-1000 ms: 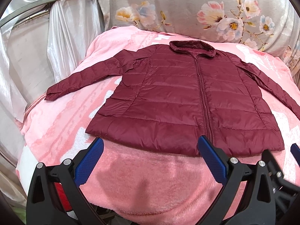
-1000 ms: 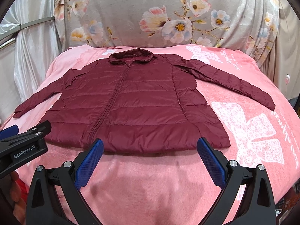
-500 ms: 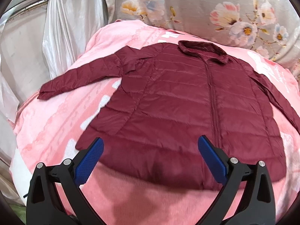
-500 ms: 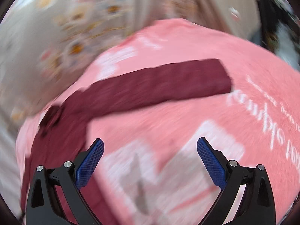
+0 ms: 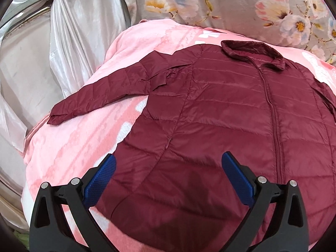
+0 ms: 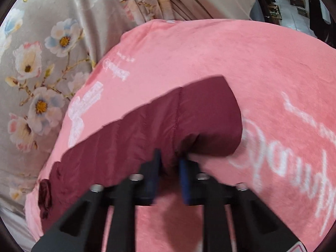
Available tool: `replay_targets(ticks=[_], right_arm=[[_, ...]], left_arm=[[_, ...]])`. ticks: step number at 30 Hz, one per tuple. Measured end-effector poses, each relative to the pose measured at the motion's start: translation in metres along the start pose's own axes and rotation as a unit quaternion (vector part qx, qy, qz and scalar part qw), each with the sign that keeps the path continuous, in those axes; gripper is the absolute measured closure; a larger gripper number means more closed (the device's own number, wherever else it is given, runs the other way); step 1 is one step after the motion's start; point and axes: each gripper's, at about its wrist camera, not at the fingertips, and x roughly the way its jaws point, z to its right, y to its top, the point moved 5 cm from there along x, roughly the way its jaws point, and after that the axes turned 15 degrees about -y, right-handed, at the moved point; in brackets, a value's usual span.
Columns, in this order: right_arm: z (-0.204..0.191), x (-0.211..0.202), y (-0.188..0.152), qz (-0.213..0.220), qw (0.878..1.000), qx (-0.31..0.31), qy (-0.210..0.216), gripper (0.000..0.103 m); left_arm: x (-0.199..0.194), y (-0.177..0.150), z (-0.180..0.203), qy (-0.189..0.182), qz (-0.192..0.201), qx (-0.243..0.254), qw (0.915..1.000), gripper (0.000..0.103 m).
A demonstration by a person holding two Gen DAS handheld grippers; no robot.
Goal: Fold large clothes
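A maroon quilted jacket (image 5: pixel 220 113) lies flat, front up and zipped, on a pink blanket (image 5: pixel 69 145). Its left sleeve (image 5: pixel 105 92) stretches out toward the blanket's left edge. My left gripper (image 5: pixel 168 166) is open and empty, hovering over the jacket's lower left panel. In the right wrist view my right gripper (image 6: pixel 170 163) is shut on the near edge of the jacket's right sleeve (image 6: pixel 168 121), close to the cuff, and the fabric bunches between the blue pads.
A floral grey curtain (image 5: pixel 231 6) hangs behind the bed. White satin drapes (image 5: pixel 69 42) and a metal rail stand at the left. White lettering (image 6: pixel 294 147) marks the blanket to the right of the sleeve. A dark room opening (image 6: pixel 294 4) shows far right.
My right gripper swung to the right sleeve, dropped onto it and closed on its edge. My left gripper moved forward over the jacket's hem and stayed open.
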Motion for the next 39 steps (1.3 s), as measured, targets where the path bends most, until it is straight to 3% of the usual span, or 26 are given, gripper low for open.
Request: replay_targets(ticks=[4,8,11,14,19,21,22,23,26,28,30,32,36,37,39], right_arm=[[-0.085,-0.051,0.003,0.088,0.990,-0.097,0.044,0.096],[-0.193,-0.111,-0.041,0.114,0.959,-0.214,0.146,0.096],[-0.272,-0.145,-0.115,0.095,0.918,-0.316,0.222,0.096],[-0.319,-0.159,-0.191,0.052,0.881,-0.389,0.263,0.096],[-0.348,-0.156,-0.298,-0.017,0.829,-0.481,0.285,0.090],[-0.347,-0.155,-0.327,-0.047,0.815,-0.499,0.291,0.083],[-0.343,-0.155,-0.336,-0.056,0.811,-0.504,0.291,0.071],[-0.339,-0.159,-0.341,-0.057,0.810,-0.505,0.292,0.061],[-0.319,-0.166,-0.336,-0.054,0.815,-0.493,0.301,0.054],[-0.312,-0.163,-0.319,-0.051,0.831,-0.470,0.293,0.053],[-0.296,-0.151,-0.287,-0.051,0.857,-0.434,0.274,0.052],[-0.280,-0.139,-0.262,-0.049,0.877,-0.406,0.253,0.052],[-0.240,-0.098,-0.196,-0.056,0.924,-0.318,0.205,0.052],[-0.235,-0.090,-0.186,-0.056,0.930,-0.305,0.196,0.052],[-0.223,-0.067,-0.163,-0.063,0.944,-0.271,0.177,0.052]], left_arm=[[0.011,0.005,-0.002,0.011,-0.002,0.001,0.9999,0.005],[0.018,0.008,-0.009,0.023,-0.004,-0.005,0.9997,0.005],[0.022,0.009,-0.020,0.027,-0.007,-0.018,0.9995,0.005],[0.024,0.007,-0.031,0.030,-0.011,-0.024,0.9992,0.005],[0.029,0.005,-0.049,0.020,-0.016,-0.038,0.9990,0.005],[0.031,0.006,-0.054,0.001,-0.018,-0.045,0.9988,0.005],[0.032,0.008,-0.056,-0.010,-0.019,-0.048,0.9986,0.005],[0.033,0.010,-0.057,-0.022,-0.020,-0.051,0.9982,0.005],[0.034,0.022,-0.054,-0.079,-0.019,-0.067,0.9944,0.005],[0.037,0.033,-0.046,-0.135,-0.022,-0.081,0.9872,0.005],[0.049,0.046,-0.034,-0.187,-0.034,-0.092,0.9774,0.005],[0.066,0.052,-0.023,-0.213,-0.064,-0.102,0.9697,0.005],[0.105,0.056,-0.006,-0.271,-0.120,-0.172,0.9392,0.005],[0.109,0.057,-0.004,-0.278,-0.121,-0.191,0.9336,0.006],[0.113,0.063,0.000,-0.285,-0.107,-0.215,0.9281,0.017]])
